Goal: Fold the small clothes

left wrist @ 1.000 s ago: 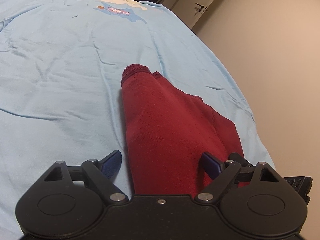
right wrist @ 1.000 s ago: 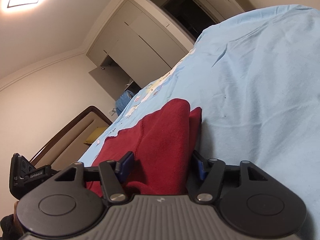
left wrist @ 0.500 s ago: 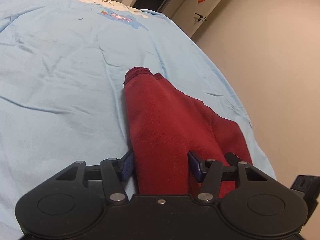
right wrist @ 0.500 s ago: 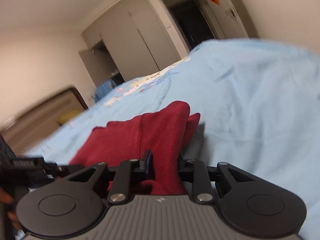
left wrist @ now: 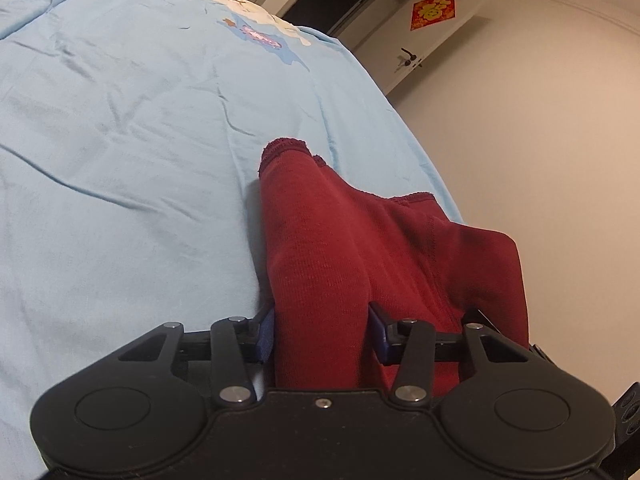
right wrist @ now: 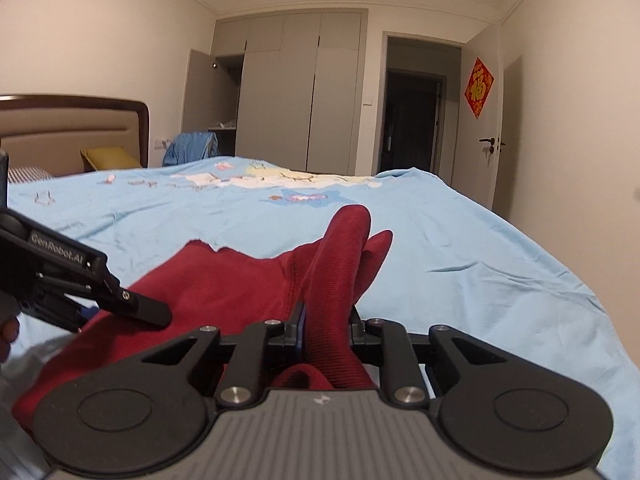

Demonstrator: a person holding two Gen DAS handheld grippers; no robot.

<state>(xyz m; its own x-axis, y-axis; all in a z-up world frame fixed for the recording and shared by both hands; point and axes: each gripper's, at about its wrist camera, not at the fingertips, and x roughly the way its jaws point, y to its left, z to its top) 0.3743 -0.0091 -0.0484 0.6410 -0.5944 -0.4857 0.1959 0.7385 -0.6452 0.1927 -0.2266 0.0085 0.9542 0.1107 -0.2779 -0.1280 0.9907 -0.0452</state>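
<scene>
Both grippers, left (left wrist: 322, 332) and right (right wrist: 326, 330), pinch the red garment (left wrist: 360, 248) lying on the blue bedsheet (left wrist: 120, 160) near its edge; a second ago both stood wider.

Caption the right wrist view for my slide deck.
Both grippers, right gripper and left gripper, pinch a red garment on the blue bedsheet.
</scene>
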